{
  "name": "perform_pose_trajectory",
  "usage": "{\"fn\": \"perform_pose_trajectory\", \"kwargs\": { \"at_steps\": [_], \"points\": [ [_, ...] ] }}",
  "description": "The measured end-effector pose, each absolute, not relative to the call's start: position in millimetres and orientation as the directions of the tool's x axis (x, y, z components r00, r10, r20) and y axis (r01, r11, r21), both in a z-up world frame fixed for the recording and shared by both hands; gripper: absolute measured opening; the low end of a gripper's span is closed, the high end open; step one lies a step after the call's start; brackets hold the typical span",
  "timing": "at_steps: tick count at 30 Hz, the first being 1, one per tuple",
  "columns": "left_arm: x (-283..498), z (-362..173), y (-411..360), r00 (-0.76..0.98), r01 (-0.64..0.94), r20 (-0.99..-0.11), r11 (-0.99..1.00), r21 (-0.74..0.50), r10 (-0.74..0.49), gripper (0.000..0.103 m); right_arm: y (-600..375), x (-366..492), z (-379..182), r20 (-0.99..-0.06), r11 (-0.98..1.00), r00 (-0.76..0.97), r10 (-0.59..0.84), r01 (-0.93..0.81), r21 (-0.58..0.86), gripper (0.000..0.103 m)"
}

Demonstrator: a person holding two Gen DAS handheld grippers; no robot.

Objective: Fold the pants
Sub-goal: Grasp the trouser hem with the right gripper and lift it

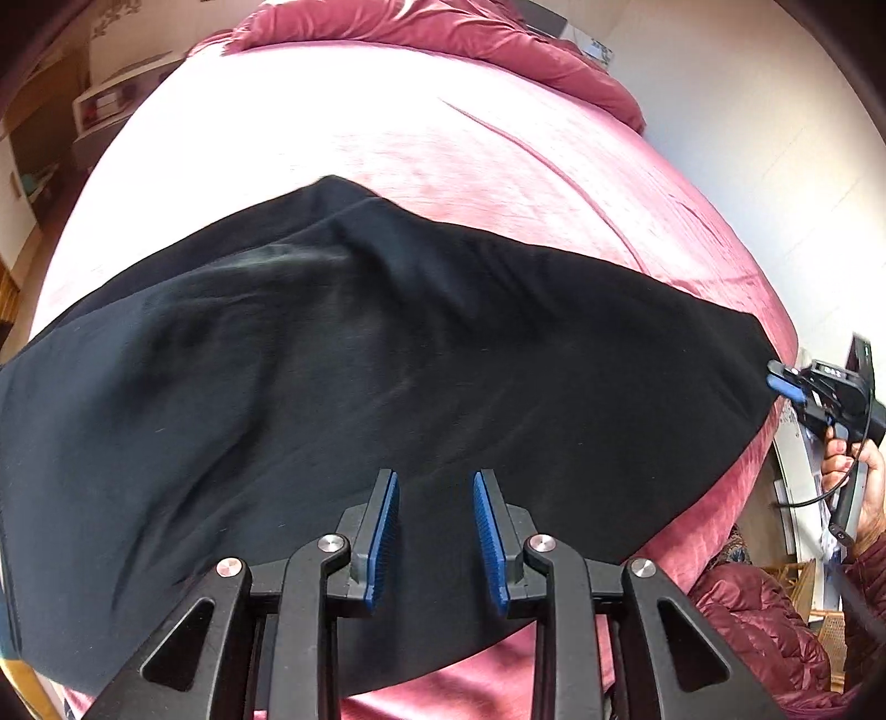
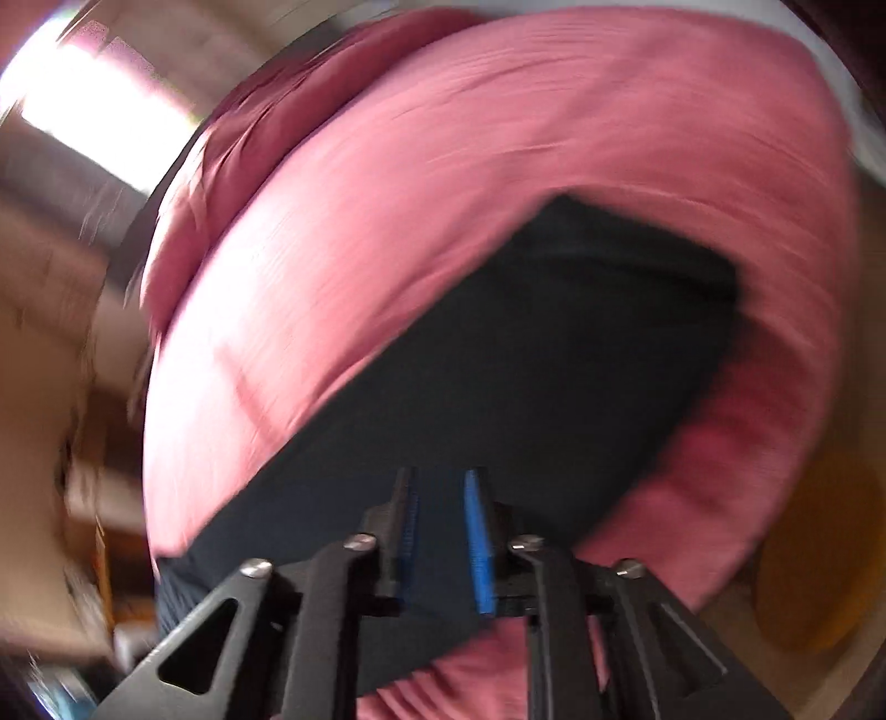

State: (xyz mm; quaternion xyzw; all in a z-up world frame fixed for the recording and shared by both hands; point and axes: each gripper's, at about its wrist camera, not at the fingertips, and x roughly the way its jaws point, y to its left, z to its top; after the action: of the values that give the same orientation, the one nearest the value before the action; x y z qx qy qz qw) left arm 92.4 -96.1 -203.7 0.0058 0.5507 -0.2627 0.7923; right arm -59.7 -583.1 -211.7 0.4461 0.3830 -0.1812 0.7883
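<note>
Black pants (image 1: 360, 354) lie spread crosswise on a pink bed (image 1: 387, 127), with soft wrinkles near their middle. My left gripper (image 1: 436, 482) hovers over the near edge of the pants, its blue pads (image 1: 385, 531) apart and nothing between them. At the far right end of the pants my right gripper (image 1: 778, 379) shows in a hand, its tips at the fabric's corner. The right wrist view is blurred: there the right gripper (image 2: 441, 476) stands over the pants (image 2: 554, 343) with jaws slightly apart, and no cloth is seen pinched.
A bunched pink duvet (image 1: 443, 27) lies at the head of the bed. A white wall (image 1: 747, 138) runs along the right side, shelves (image 1: 111, 94) stand at the left. A person's maroon quilted jacket (image 1: 747, 609) is at lower right. A blurred yellow round thing (image 2: 819, 554) sits beside the bed.
</note>
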Motion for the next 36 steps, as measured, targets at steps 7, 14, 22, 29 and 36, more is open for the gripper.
{"fn": "perform_pose_trajectory", "kwargs": {
  "at_steps": [7, 14, 22, 29, 36],
  "points": [
    [101.9, -210.6, -134.9, 0.23, 0.45, -0.886, 0.851, -0.271, -0.403, 0.028, -635.3, -115.1, -254.6, -0.704, 0.275, 0.709, 0.043, 0.668, 0.691, 0.037],
    [93.3, -218.5, -157.5, 0.225, 0.455, -0.899, 0.856, -0.245, -0.377, 0.028, -641.8, -102.9, -283.6, -0.65, 0.187, 0.759, 0.039, 0.634, 0.751, 0.037],
    [94.5, -224.8, -163.5, 0.2, 0.425, -0.9, 0.862, -0.277, -0.388, 0.029, -653.8, -79.8, -268.6, -0.658, 0.23, 0.753, 0.008, 0.639, 0.734, 0.021],
    [93.5, -232.5, -165.3, 0.196, 0.412, -0.893, 0.86, -0.3, -0.406, 0.029, -641.0, -61.4, -218.3, -0.606, 0.379, 0.795, 0.011, 0.558, 0.738, 0.018],
    [101.8, -227.4, -126.4, 0.201, 0.376, -0.868, 0.854, -0.36, -0.455, 0.028, -583.5, -24.8, -148.7, -0.536, 0.584, 0.835, 0.127, 0.374, 0.72, 0.017]
  ]
}}
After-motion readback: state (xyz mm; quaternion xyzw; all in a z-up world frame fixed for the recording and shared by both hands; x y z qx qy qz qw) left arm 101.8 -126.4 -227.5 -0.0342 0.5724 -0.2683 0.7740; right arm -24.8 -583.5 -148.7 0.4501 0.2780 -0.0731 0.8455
